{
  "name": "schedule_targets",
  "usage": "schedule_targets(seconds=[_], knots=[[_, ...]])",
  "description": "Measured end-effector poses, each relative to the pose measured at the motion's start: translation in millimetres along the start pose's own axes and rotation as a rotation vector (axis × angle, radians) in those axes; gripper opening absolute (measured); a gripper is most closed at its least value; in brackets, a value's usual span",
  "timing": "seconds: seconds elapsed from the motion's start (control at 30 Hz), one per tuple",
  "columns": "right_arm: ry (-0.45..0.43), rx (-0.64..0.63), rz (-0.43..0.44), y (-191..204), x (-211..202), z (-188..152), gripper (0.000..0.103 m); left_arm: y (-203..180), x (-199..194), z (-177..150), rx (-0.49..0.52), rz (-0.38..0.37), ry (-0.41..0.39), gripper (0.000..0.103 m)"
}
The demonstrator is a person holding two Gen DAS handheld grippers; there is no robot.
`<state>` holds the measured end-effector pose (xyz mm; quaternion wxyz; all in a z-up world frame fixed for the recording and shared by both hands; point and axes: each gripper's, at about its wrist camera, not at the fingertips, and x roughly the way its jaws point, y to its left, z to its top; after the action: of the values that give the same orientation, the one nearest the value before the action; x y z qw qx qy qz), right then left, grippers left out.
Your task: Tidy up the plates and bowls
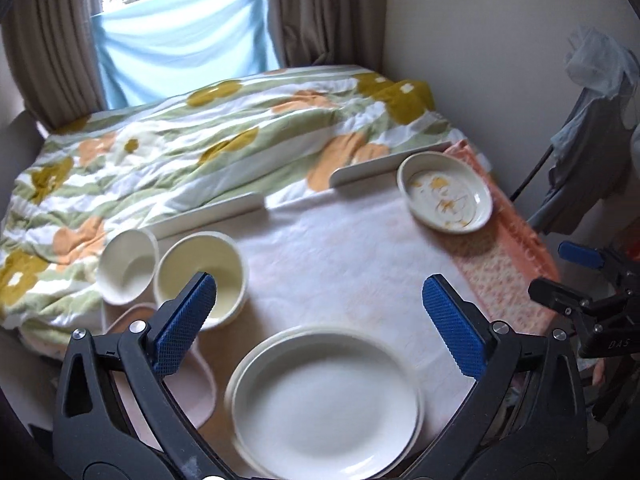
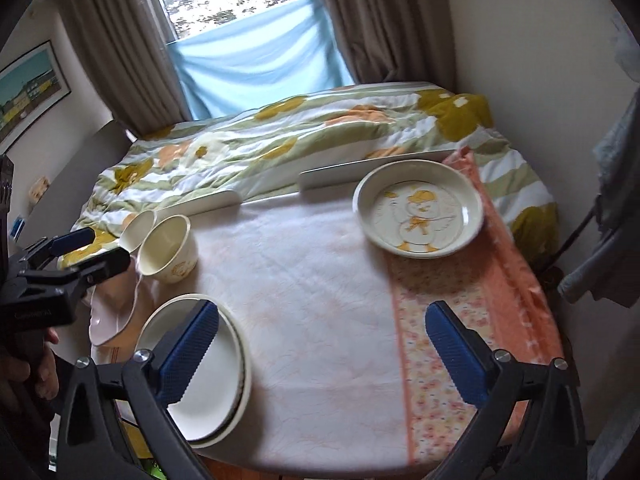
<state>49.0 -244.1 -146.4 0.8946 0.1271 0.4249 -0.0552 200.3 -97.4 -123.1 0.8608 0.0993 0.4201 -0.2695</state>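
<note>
A stack of white plates [image 1: 326, 400] lies at the table's near edge, right below my open, empty left gripper [image 1: 320, 320]; it also shows in the right wrist view [image 2: 204, 376]. Two cream bowls [image 1: 202, 276] [image 1: 126, 266] stand side by side at the left, also seen in the right wrist view [image 2: 170, 250] [image 2: 138, 230]. A pink dish [image 1: 188, 392] lies left of the stack. A duck-patterned plate [image 2: 418, 208] sits at the far right, also in the left wrist view [image 1: 446, 192]. My right gripper [image 2: 322, 348] is open and empty above the cloth.
The table wears a white cloth [image 2: 312, 300] with an orange floral towel [image 2: 460, 300] along its right side. A bed with a flowered quilt [image 1: 200, 140] lies behind the table. Clothes hang on a rack [image 1: 592, 128] at the right.
</note>
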Motion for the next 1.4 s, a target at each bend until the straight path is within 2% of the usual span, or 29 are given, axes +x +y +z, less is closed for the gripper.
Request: schedule_targets(seconds=[0.03,0.07,0.17,0.23,0.3,0.37,0.4,0.43,0.5,0.57,0.73,0.83,0.93,0.97,1.07,1.13,1.4], knots=[[0.022,0.017,-0.016,-11.0,-5.0,5.9,0.103,-4.6,5.7,15.0,0.005,-0.046,-0.006,0.103],[0.009,0.044,-0.026,-22.1,-12.4,12.2,0.103,-9.1,12.7,30.9,0.010,-0.094,-0.007,0.103],[-0.086,0.152,-0.087,-52.2,-35.6,30.3,0.103,-30.8,39.7,76.4,0.035,-0.183,0.016,0.103],[-0.099,0.206,-0.106,-70.5,-32.6,39.5,0.103,-45.6,64.1,100.8,0.056,-0.239,0.036,0.103],[-0.076,0.285,-0.073,-92.9,-13.5,42.7,0.103,-56.3,100.0,117.8,0.040,-0.293,0.101,0.102],[-0.043,0.368,-0.046,-115.4,14.1,41.4,0.095,-65.8,137.9,125.6,0.022,-0.323,0.173,0.098],[-0.021,0.410,-0.024,-125.2,29.4,41.2,0.079,-73.7,157.2,127.1,0.023,-0.331,0.205,0.092],[-0.001,0.447,0.000,-134.0,44.5,40.8,0.068,-81.6,177.2,127.7,0.035,-0.323,0.237,0.088],[0.040,0.500,0.024,-147.2,73.1,37.3,0.060,-93.7,214.3,125.2,0.066,-0.288,0.294,0.069],[0.069,0.527,0.032,-154.7,96.5,34.3,0.057,-99.5,245.0,122.0,0.061,-0.287,0.341,0.057],[0.088,0.578,0.033,-168.9,129.9,34.1,0.048,-105.1,289.6,112.4,0.049,-0.284,0.400,0.054],[0.088,0.600,0.020,-177.1,138.9,35.5,0.044,-105.8,306.1,111.2,0.049,-0.284,0.423,0.048],[0.097,0.601,0.012,-181.2,146.5,38.3,0.032,-106.7,314.7,112.7,0.053,-0.280,0.428,0.037],[0.098,0.598,0.007,-182.0,148.6,39.6,0.032,-107.4,315.9,113.7,0.057,-0.278,0.423,0.031],[0.108,0.591,-0.011,-180.8,155.3,42.9,0.017,-109.8,318.2,113.6,0.077,-0.274,0.423,0.012],[0.109,0.591,-0.018,-181.3,157.5,42.7,0.012,-113.1,317.1,113.1,0.099,-0.265,0.414,0.012],[0.113,0.571,-0.019,-179.6,156.4,45.8,0.011,-117.5,306.6,113.9,0.137,-0.227,0.392,0.012]])
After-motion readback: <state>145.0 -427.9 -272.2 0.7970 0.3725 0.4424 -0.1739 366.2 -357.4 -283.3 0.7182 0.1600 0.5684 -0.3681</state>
